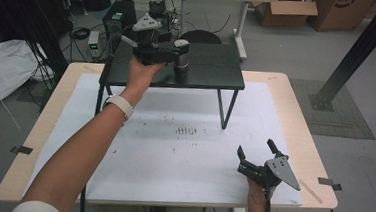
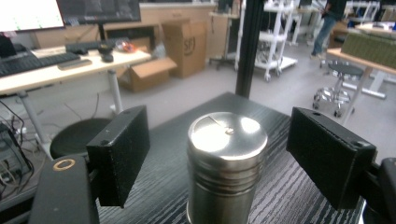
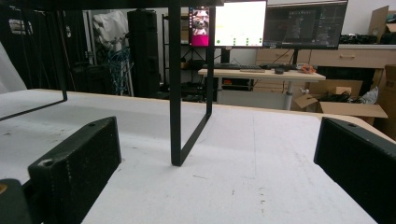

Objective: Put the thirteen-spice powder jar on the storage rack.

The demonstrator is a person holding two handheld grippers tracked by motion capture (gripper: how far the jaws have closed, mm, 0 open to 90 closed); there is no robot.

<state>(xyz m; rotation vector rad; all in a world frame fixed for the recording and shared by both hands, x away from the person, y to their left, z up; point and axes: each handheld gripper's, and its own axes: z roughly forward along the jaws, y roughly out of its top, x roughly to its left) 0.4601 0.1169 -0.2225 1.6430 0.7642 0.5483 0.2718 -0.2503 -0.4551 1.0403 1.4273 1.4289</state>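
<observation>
high view: left gripper (image 1: 176, 50) at twelve o'clock brackets a steel shaker (image 1: 181, 54) standing on the black shelf (image 1: 213, 67); right gripper (image 1: 257, 153) idles, spread, at five. left gripper view: jaws gape beside the shaker (image 2: 227, 165), apart, suggesting release. right gripper view: jaws wide, empty, over the white mat (image 3: 261, 154).

Dim room, soft blur, glare on shaker lid (image 2: 227, 133).

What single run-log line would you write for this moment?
left gripper: open, jaws either side of shaker, clear of it | shaker: upright on black shelf | right gripper: open, nothing between jaws, low over white mat
</observation>
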